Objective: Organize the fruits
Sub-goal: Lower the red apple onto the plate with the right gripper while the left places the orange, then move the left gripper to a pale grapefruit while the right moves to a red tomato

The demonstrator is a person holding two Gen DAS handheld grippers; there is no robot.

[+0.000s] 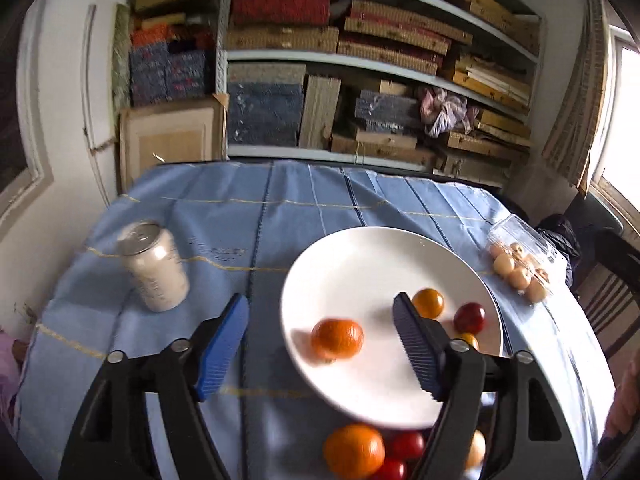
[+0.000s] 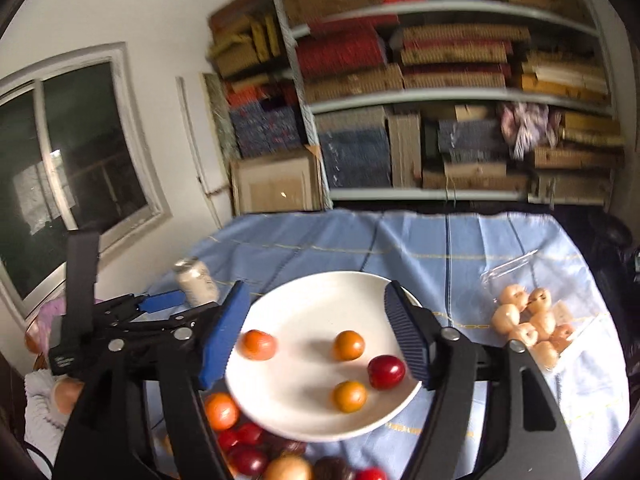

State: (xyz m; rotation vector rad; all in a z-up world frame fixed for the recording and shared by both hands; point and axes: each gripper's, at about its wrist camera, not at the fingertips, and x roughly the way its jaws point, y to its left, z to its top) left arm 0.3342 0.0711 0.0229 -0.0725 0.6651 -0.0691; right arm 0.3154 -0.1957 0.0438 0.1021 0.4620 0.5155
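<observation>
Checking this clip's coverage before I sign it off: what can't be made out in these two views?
- Fruit pile near the plate: cut by the bottom edge and hidden behind gripper arms in both views, uncountable.
- Can label: motion-blurred, unreadable.
- Pale fruits: too small to identify.
- Shelf boxes: blurred.
</observation>
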